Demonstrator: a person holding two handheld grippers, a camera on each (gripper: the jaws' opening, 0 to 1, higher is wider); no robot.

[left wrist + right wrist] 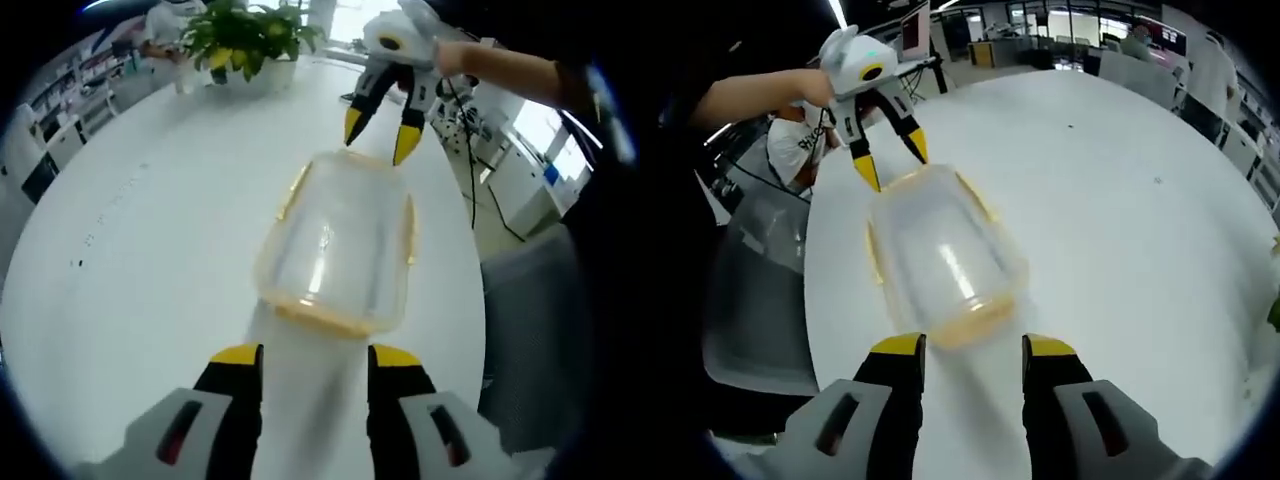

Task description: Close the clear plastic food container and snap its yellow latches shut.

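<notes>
two grippers face each other across the clear container, which lies lid-on in the middle of the white table. the left gripper and right gripper both hang with jaws spread, holding nothing, seemingly lined up on the yellow latches. a potted plant stands well apart; nothing blocks the way.

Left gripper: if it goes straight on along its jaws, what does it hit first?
Probably the near yellow-trimmed end of the clear plastic food container, directly ahead of the open left gripper. The right gripper sits beyond the far end.
</notes>
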